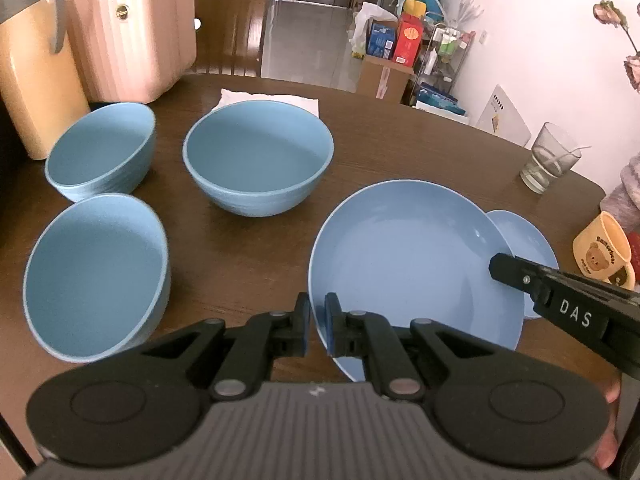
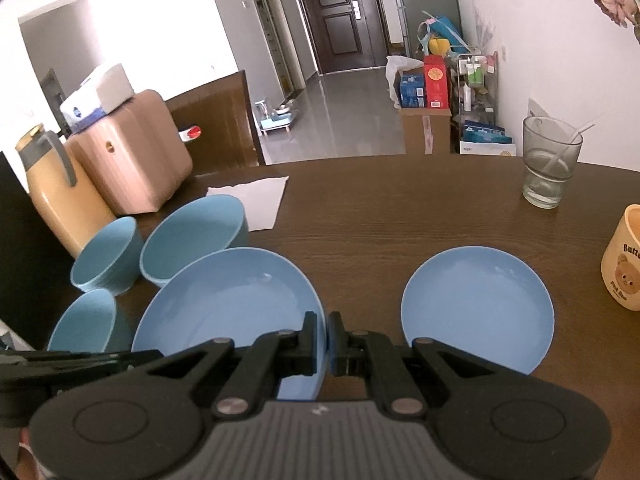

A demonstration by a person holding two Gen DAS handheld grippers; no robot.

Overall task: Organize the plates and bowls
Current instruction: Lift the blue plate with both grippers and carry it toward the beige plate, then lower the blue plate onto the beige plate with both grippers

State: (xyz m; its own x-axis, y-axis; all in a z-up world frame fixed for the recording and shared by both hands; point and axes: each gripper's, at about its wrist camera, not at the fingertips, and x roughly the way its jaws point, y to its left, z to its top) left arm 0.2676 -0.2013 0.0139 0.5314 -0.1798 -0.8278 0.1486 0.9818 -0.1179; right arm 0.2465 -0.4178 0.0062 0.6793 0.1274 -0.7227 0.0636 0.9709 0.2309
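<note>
A large blue plate [image 1: 400,260] [image 2: 224,300] hangs tilted a little above the brown table, held from two sides. My left gripper [image 1: 317,320] is shut on its near left rim. My right gripper [image 2: 327,340] is shut on its right rim and shows in the left wrist view as a black finger [image 1: 516,272]. A smaller blue plate [image 1: 528,240] [image 2: 476,304] lies flat on the table to the right. Three blue bowls stand upright at the left: a wide one [image 1: 260,156] [image 2: 192,232], a far one [image 1: 104,148] [image 2: 108,252] and a near one [image 1: 96,272] [image 2: 84,320].
A glass [image 1: 550,156] [image 2: 550,164] with a straw and a yellow bear mug [image 1: 604,252] [image 2: 624,264] stand at the right. A tan jug [image 1: 32,64], a pink case [image 1: 132,32] and a white napkin [image 1: 272,100] sit at the far left. A wooden chair [image 1: 232,24] is behind the table.
</note>
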